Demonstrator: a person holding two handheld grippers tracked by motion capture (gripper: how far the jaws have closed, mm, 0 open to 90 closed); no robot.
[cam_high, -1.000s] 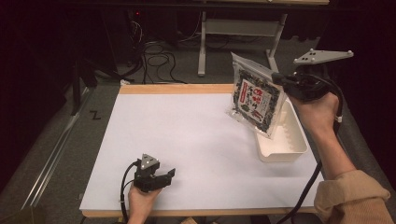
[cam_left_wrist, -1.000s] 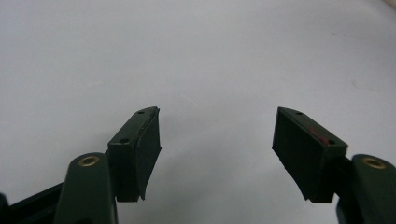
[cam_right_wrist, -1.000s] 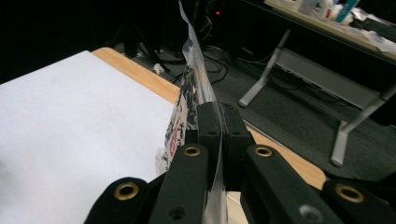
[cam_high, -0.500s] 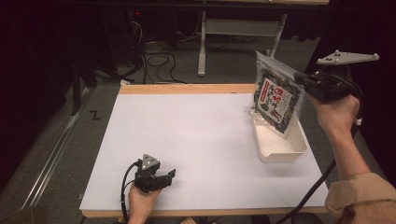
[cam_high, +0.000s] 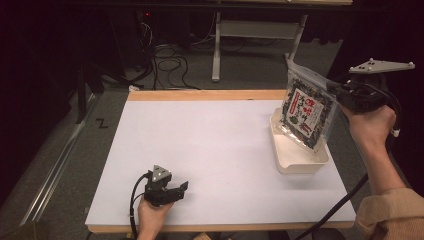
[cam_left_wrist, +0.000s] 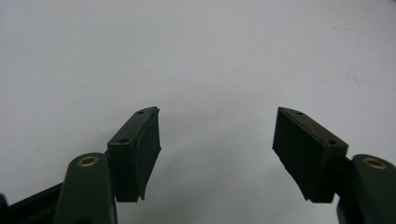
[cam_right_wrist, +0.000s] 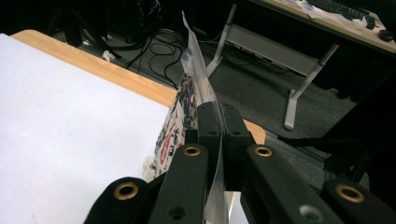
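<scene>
Two grippers, one task object. The right gripper (cam_high: 336, 92) has its jaws pinched shut on the upper edge of a printed snack packet (cam_high: 305, 112), which hangs tilted in the air, its lower corner over the white tray (cam_high: 300, 164) at the right side of the tabletop (cam_high: 210, 145); whether that corner touches the tray cannot be told. In the right gripper view the packet (cam_right_wrist: 189, 93) runs edge-on out of the closed jaws, so the hold is on a thin seam (a grip that may slip if the bag swings). The left gripper (cam_high: 175, 192) rests near the front edge of the tabletop, well apart from the tray; its jaws stand wide open around nothing, bare white surface between them in the left gripper view (cam_left_wrist: 217, 140). Judged step: carrying the packet at the tray. To do it well, keep the pinch firm, move slowly, hold the bag clear of the tray's rim, and release only once it is supported.
</scene>
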